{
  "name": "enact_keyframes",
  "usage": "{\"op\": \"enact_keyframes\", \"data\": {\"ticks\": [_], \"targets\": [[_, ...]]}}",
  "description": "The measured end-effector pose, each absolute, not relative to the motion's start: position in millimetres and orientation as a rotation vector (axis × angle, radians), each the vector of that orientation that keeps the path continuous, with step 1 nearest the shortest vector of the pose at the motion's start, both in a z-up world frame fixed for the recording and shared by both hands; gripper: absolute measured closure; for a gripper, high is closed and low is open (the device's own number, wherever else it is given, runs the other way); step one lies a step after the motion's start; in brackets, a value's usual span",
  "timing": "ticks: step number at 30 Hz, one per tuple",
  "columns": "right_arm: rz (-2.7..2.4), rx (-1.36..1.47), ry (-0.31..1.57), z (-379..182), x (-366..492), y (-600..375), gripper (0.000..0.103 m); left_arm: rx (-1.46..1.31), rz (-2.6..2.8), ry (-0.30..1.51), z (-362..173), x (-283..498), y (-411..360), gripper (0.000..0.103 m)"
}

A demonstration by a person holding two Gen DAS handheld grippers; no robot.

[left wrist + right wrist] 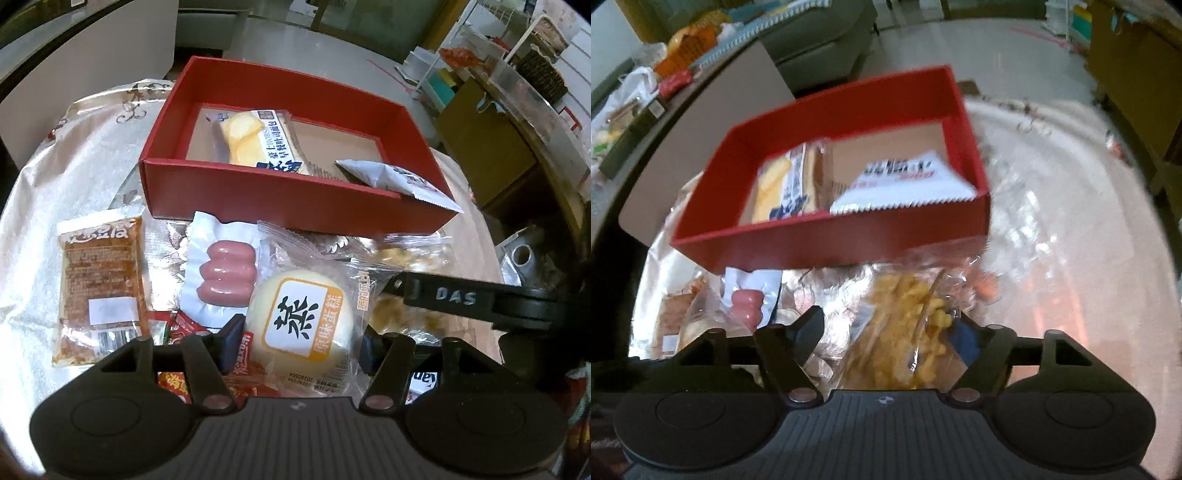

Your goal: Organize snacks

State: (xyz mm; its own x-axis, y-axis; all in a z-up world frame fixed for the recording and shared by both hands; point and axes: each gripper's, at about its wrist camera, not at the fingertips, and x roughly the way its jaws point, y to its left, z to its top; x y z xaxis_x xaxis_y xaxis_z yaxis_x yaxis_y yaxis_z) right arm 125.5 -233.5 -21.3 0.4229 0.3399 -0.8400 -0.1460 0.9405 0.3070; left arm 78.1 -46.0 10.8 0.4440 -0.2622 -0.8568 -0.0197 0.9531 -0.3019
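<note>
Step in hand: picking loose snacks off the table for the red box [295, 206]; two packets already lie inside, several remain out.
Left gripper [299, 341]: nearest item; jaws part-open and straddling the steamed cake packet [299, 317]. The blue pads sit at the wrapper's edges; I cannot tell whether they press it or merely frame it.
Right gripper [890, 332]: jaws part-open around the clear bag of yellow puffed snacks [908, 325]. The view is blurred; the right pad seems to meet the plastic, the left stands clear, so no firm grip is judged.
Hand pose: both tools pitch steeply downward toward the tabletop. In the left view the right tool's arm reaches in from three o'clock, just beside the cake.
Nearby snacks: sausage pack [225, 277] at eleven o'clock of the cake; brown seasoned pack [99, 288] at nine o'clock, well apart.
Red box: at twelve o'clock, just beyond the loose snacks, open-topped.
Box contents: toast bread packet [258, 144] flat at left; white sachet [399, 181] propped over the near right corner.
Next move calls for: closing squarely on one packet, lifting clear of the near wall, lowering into the bare floor between the two.
</note>
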Motion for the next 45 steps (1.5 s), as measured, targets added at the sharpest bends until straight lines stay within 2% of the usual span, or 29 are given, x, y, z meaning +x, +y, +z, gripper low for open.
{"op": "enact_keyframes", "data": {"ticks": [7, 12, 15, 19, 21, 23, 26, 28, 30, 37, 38, 39, 45], "targets": [[0.348, 0.225, 1.088, -16.9, 117.6, -242.8, 0.049, -0.289, -0.157, 1.109, 10.1, 79.7, -45.8, 0.050], [0.361, 0.308, 1.039, -2.5, 112.2, -260.7, 0.062, -0.291, -0.169, 1.090, 15.1, 79.3, -48.5, 0.050], [0.362, 0.296, 1.053, -5.7, 112.0, -259.3, 0.062, -0.285, -0.157, 1.103, 11.4, 80.4, -49.9, 0.050], [0.326, 0.236, 1.056, -7.0, 115.6, -246.9, 0.054, -0.286, -0.138, 1.117, 6.8, 79.4, -47.2, 0.050], [0.304, 0.175, 1.085, -10.7, 119.6, -234.7, 0.034, -0.294, -0.132, 1.115, 7.1, 78.3, -43.2, 0.050], [0.301, 0.146, 1.098, -16.5, 122.2, -223.4, 0.024, -0.301, -0.125, 1.109, 8.7, 76.8, -39.2, 0.050], [0.300, 0.047, 1.130, -27.7, 125.4, -203.1, 0.013, -0.305, -0.120, 1.108, 9.2, 74.8, -35.3, 0.050], [0.276, -0.027, 1.147, -37.7, 126.6, -195.4, 0.010, -0.297, -0.105, 1.114, 7.5, 73.9, -32.3, 0.050], [0.289, -0.049, 1.161, -44.7, 125.8, -193.9, 0.000, -0.307, -0.098, 1.122, 6.0, 73.9, -27.6, 0.050], [0.337, -0.092, 1.116, -48.6, 114.7, -198.4, 0.000, -0.305, -0.117, 1.124, 6.8, 72.9, -29.3, 0.050], [0.325, -0.090, 1.119, -45.8, 115.2, -200.9, 0.004, -0.302, -0.120, 1.124, 7.0, 72.6, -30.8, 0.050], [0.309, -0.109, 1.120, -42.2, 114.3, -203.2, 0.012, -0.301, -0.123, 1.122, 7.5, 72.8, -31.3, 0.050], [0.313, -0.131, 1.111, -29.8, 101.2, -209.5, 0.020, -0.313, -0.132, 1.103, 13.4, 72.4, -32.2, 0.050]]}}
